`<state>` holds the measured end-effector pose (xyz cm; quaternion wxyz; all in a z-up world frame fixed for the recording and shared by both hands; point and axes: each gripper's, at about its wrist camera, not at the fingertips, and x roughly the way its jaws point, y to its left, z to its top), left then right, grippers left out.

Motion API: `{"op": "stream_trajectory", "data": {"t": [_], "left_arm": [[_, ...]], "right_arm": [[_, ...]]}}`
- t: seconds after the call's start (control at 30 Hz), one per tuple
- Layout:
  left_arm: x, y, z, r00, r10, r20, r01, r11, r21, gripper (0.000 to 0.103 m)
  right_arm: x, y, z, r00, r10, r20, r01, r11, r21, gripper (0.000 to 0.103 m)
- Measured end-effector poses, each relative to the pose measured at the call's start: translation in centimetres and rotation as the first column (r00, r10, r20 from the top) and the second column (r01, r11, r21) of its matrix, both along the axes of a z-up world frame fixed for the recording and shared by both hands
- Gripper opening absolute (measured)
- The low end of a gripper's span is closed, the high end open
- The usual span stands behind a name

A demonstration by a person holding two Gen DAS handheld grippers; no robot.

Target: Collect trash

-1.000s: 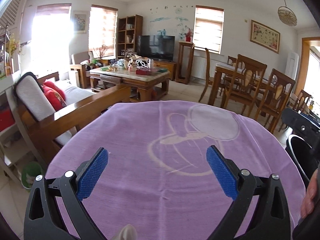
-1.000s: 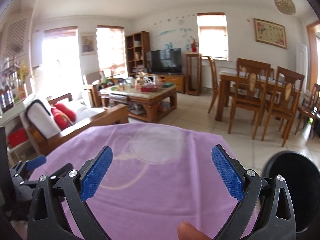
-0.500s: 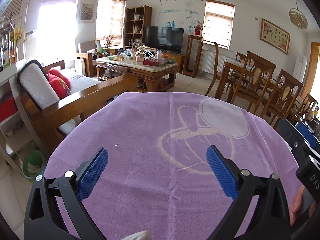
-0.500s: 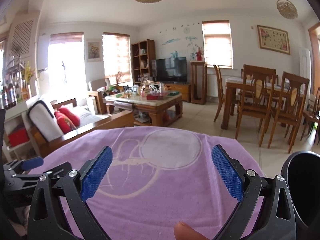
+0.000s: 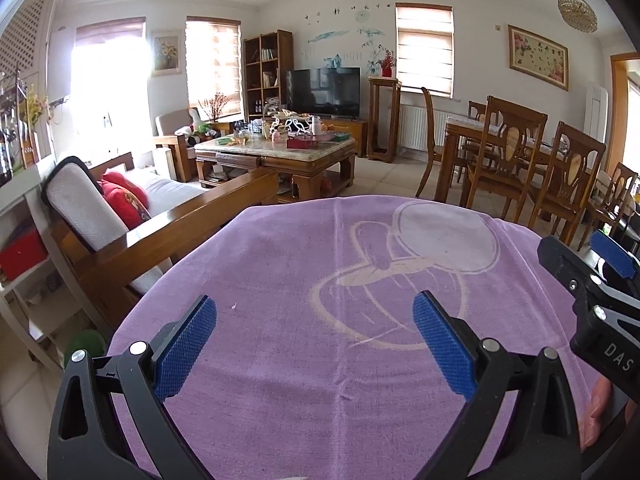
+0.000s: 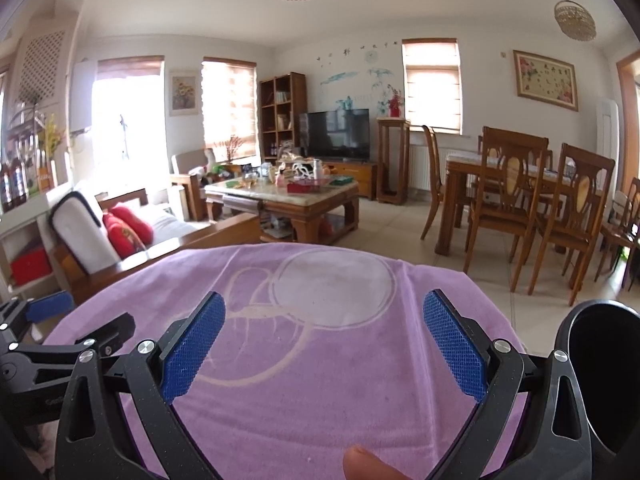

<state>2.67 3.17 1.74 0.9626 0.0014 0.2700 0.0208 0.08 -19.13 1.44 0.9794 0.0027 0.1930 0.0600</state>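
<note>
Both views have tilted up over the last second: more ceiling and far wall show, and the purple cloth sits lower in frame; in the left view the black bin that was at the right edge is gone, replaced by the other claw's black arm. Left to right now: wooden sofa [image 5: 132, 216] with red cushions [image 5: 124, 198] at far left, cluttered coffee table [image 5: 280, 152] behind it, TV [image 5: 322, 88] on the back wall, dining table with wooden chairs [image 5: 508, 160] at right. Left claw [image 5: 314, 336] is spread wide, blue pads [image 5: 182, 354] well apart, nothing between them, hovering over the round desk with the purple cloth [image 5: 320, 264] bearing a pale circular print. A tiny white speck [image 5: 233, 306] lies on the cloth just right of the left pad, too small to identify. Right claw [image 6: 324, 344] is also wide and empty over the same cloth [image 6: 320, 380]; a fingertip [image 6: 362, 462] shows at the bottom edge. The left claw's arm [image 6: 52, 356] pokes in at that view's left edge. Black trash bin [image 6: 600, 380] stands just beside the desk at the lower right, its mouth open and dark, contents not visible. No other trash item is discernible on the cloth.
</note>
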Motion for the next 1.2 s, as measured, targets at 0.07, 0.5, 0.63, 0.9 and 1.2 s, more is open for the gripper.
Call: {"op": "stream_trajectory", "data": {"t": [0.07, 0.5, 0.63, 0.9, 1.2], "left_arm": [[0.02, 0.02, 0.04, 1.0, 0.0, -0.001, 0.0, 1.0, -0.003, 0.098], [0.0, -0.02, 0.14, 1.0, 0.004, 0.006, -0.004, 1.0, 0.003, 0.098], [0.07, -0.01, 0.18, 1.0, 0.005, 0.005, -0.005, 1.0, 0.0, 0.098], [-0.02, -0.2, 0.18, 1.0, 0.004, 0.006, -0.004, 1.0, 0.003, 0.098], [-0.02, -0.23, 0.16, 1.0, 0.001, 0.008, -0.001, 1.0, 0.001, 0.098]], "right_arm": [[0.16, 0.0, -0.01, 1.0, 0.002, -0.003, -0.002, 1.0, 0.004, 0.098], [0.2, -0.35, -0.02, 1.0, 0.002, -0.006, -0.002, 1.0, 0.006, 0.098], [0.18, -0.44, -0.08, 1.0, 0.001, -0.006, -0.001, 1.0, 0.007, 0.098], [0.2, -0.4, 0.0, 1.0, 0.002, -0.007, -0.002, 1.0, 0.006, 0.098], [0.33, -0.3, 0.05, 1.0, 0.0, -0.006, 0.0, 1.0, 0.007, 0.098]]}}
